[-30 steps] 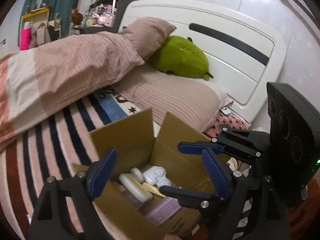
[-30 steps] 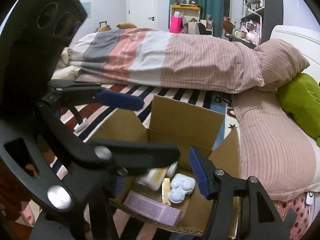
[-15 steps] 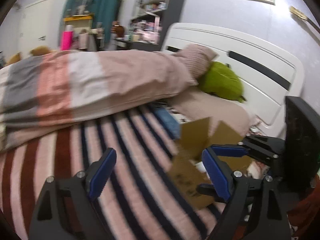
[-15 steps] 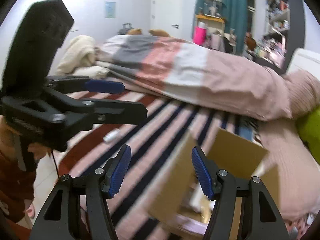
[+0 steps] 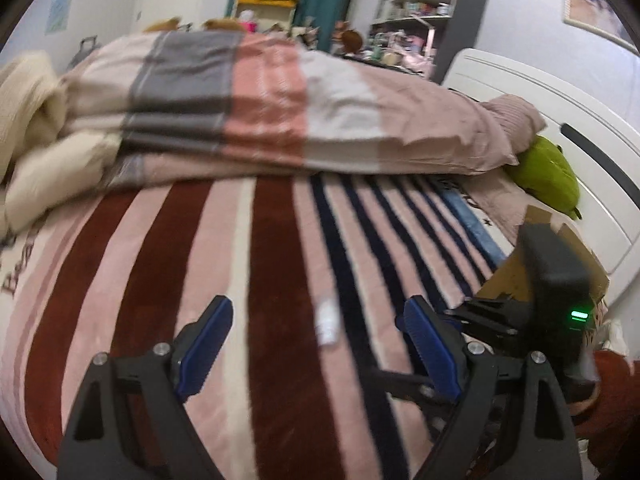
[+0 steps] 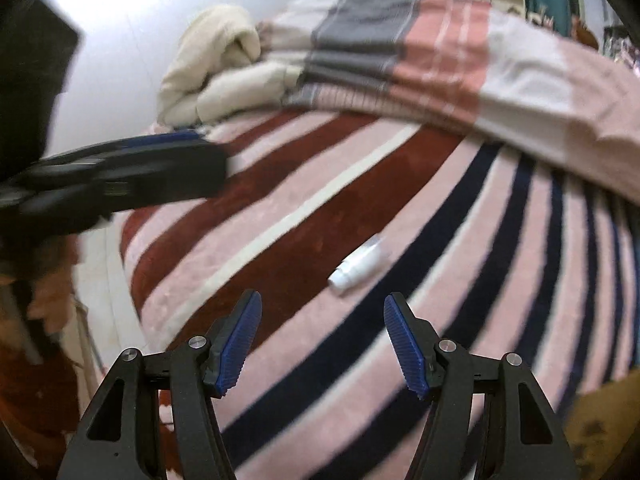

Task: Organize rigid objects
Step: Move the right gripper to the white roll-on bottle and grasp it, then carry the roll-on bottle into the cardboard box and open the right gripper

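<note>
One small white bottle (image 6: 359,266) lay on the striped bed (image 6: 400,208) at 12 o'clock of the empty, spread right gripper (image 6: 322,340), probably light, rigid and slippery; grasp mid-body.

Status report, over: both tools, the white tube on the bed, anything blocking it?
Left tool open, empty. Right tool open, empty. White tube lying on striped blanket, ahead of right tool, untouched. Nothing in the way.
</note>
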A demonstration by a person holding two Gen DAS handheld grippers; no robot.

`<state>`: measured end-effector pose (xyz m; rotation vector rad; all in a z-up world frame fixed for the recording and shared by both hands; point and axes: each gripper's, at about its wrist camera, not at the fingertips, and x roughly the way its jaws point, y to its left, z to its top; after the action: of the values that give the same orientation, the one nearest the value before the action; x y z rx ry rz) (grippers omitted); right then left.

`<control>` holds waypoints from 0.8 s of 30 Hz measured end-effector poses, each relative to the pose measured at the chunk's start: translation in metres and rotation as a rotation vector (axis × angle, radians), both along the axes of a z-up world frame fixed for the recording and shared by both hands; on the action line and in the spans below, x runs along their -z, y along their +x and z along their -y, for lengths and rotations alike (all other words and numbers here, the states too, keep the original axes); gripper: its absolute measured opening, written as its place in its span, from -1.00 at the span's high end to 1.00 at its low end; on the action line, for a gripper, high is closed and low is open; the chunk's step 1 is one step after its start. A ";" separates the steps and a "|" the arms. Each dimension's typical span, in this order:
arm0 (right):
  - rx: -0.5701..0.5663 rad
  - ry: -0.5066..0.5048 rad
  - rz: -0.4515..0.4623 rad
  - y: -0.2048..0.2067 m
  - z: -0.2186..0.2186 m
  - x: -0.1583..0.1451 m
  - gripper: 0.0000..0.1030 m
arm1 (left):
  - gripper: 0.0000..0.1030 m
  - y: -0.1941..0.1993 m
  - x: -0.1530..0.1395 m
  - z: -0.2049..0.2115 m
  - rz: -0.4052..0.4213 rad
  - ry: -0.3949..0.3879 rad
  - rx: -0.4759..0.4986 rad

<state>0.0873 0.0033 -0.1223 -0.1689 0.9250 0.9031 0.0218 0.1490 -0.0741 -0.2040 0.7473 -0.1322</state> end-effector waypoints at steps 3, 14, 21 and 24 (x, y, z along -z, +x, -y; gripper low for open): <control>0.050 -0.010 -0.044 0.018 -0.017 0.025 -0.18 | -0.66 -0.004 0.012 -0.012 -0.020 -0.021 -0.025; 0.179 -0.050 -0.014 0.048 -0.027 0.047 0.57 | -0.66 -0.012 0.018 -0.021 -0.029 -0.040 -0.039; 0.075 0.010 0.051 0.013 0.001 0.004 0.58 | -0.66 -0.006 0.009 0.002 -0.027 -0.052 0.028; 0.019 0.032 0.099 -0.012 0.016 -0.028 0.58 | -0.66 -0.003 0.000 0.021 -0.009 -0.097 0.088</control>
<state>0.0751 -0.0126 -0.0944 -0.1761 0.8186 0.8841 0.0191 0.1281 -0.0738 -0.2645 0.7600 -0.2519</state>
